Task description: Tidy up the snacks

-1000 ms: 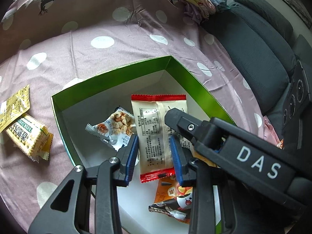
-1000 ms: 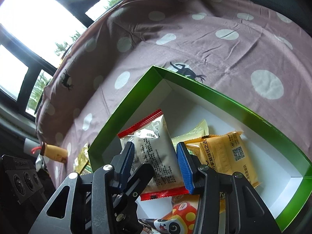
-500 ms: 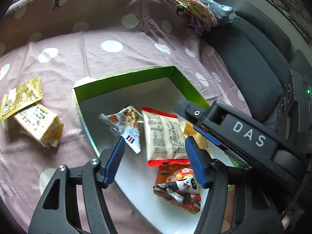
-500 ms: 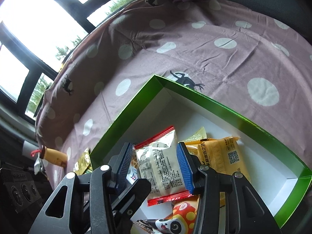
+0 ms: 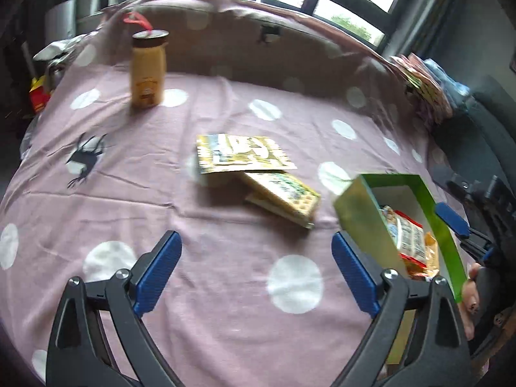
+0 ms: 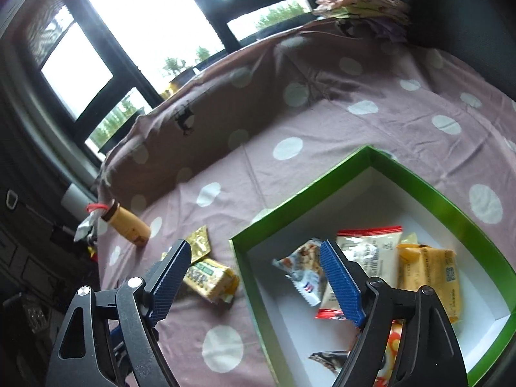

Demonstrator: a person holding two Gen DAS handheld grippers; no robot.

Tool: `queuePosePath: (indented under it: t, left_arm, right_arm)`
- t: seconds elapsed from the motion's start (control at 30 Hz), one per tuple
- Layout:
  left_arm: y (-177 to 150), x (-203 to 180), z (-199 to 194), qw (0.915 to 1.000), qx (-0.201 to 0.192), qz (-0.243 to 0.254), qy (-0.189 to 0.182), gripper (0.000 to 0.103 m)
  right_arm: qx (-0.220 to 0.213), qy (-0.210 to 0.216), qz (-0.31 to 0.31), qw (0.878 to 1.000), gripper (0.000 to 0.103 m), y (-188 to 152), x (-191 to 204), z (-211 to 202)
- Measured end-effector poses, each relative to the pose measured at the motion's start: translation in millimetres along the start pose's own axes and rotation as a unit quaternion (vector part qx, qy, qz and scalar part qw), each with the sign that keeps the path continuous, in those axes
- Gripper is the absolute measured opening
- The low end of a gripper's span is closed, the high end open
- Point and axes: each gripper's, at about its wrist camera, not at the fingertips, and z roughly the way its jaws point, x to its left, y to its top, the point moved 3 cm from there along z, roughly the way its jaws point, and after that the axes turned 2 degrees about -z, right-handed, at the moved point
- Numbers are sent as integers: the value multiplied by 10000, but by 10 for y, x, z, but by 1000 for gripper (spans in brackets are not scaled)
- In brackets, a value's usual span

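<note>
Now both my claws are opening, nothing between their jaws: left gripper (image 5: 254, 269) faces yellow snack packets (image 5: 258, 174) ahead; right gripper (image 6: 254, 277) straddles the green box (image 6: 419, 183) wall.

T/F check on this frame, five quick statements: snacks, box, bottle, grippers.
1. Two yellow snack packets lie on the cloth outside the green box. True.
2. The green box is empty. False: it holds several packets, including a red-edged packet and an orange packet.
3. The left gripper grips a yellow packet. False: its jaws are opening with only spotted cloth between them.
4. A tan bottle stands upright on the cloth. True.
5. The right gripper is clamped on the box wall. False: its jaws are opening and hold nothing.
</note>
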Motion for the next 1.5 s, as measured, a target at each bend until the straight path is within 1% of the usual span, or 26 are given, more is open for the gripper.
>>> queuePosePath:
  t: [0.07,0.17,0.23,0.3,0.37,0.43,0.5,0.53,0.57,0.63,0.7,0.8,0.87,0.9,0.93,0.97,1.0,1.03,1.1,1.13,1.17,1.2,1.23,1.27,1.33,1.5]
  left_arm:
    - [-17,316,51,9992,29,-353,169,96]
    - [-39,711,143,9950,139,-889,425,95]
    - [-25,880,185,9906,194,-1261,485,94]
    - [-14,963,195,9871,203,-1499,531,94]
    - [9,977,183,9865,219,-1482,667,95]
    - [25,1015,137,9868,173,-1406,780,95]
    - [26,1086,103,9859,141,-1481,770,95]
    - [25,1106,93,9852,144,-1549,720,95]
    - [20,1132,85,9849,165,-1592,655,95]
    - [22,1165,80,9847,201,-1638,557,95]
    - [31,1173,59,9850,186,-1631,526,95]
    - [49,1184,37,9856,158,-1595,539,95]
    - [55,1187,47,9854,175,-1614,512,95]
    - [55,1189,57,9854,195,-1617,501,95]
    - [52,1185,66,9854,222,-1611,502,95]
    - [47,1181,72,9855,237,-1600,510,95]
    - [46,1178,74,9856,240,-1588,524,95]
    - [45,1176,73,9857,236,-1577,537,95]
    - [41,1174,77,9859,241,-1565,551,95]
    - [38,1176,79,9857,247,-1573,550,95]
    - [32,1178,81,9855,256,-1586,549,95]
    - [24,1179,82,9853,268,-1592,550,95]
    - [21,1183,82,9853,276,-1593,553,95]
    - [16,1187,78,9852,275,-1597,555,95]
    - [13,1195,63,9851,266,-1613,534,95]
    - [10,1232,35,9839,257,-1705,459,95]
  right_arm:
    - [104,170,-241,9995,83,-44,187,78]
    - [438,377,-545,9968,83,-122,449,290]
    - [709,354,-755,9940,83,-172,607,485]
    - [989,199,-959,9903,83,-208,755,703]
    - [1231,100,-1035,9869,83,-216,876,905]
    - [1409,272,-896,9856,83,-211,974,1085]
    - [1660,409,-824,9818,83,-196,1072,1305]
    - [1731,345,-828,9808,83,-179,1109,1415]
    - [1763,189,-873,9803,83,-147,1122,1530]
    - [1749,-158,-849,9808,83,-70,1087,1737]
    - [1844,-309,-670,9801,83,-34,983,1927]
    - [2043,-169,-428,9778,83,-90,809,2126]
    - [2274,-172,-287,9732,83,-141,723,2237]
    - [2303,-133,-218,9728,83,-158,697,2263]
    - [2196,-43,-173,9754,83,-153,689,2252]
    - [2127,34,-149,9770,81,-146,692,2242]
    - [2113,99,-134,9773,68,-155,692,2235]
    - [2136,129,-117,9768,50,-166,703,2244]
    - [2156,209,-190,9761,40,-206,741,2246]
    - [2117,244,-338,9764,37,-223,790,2248]
    - [2045,177,-515,9774,35,-238,842,2245]
    - [1940,89,-658,9788,29,-238,884,2230]
    - [1842,65,-756,9800,20,-238,926,2201]
    - [1779,52,-818,9806,18,-235,965,2171]
    - [1687,72,-959,9810,10,-227,1049,2096]
    - [1519,595,-1182,9795,7,-191,1357,1748]
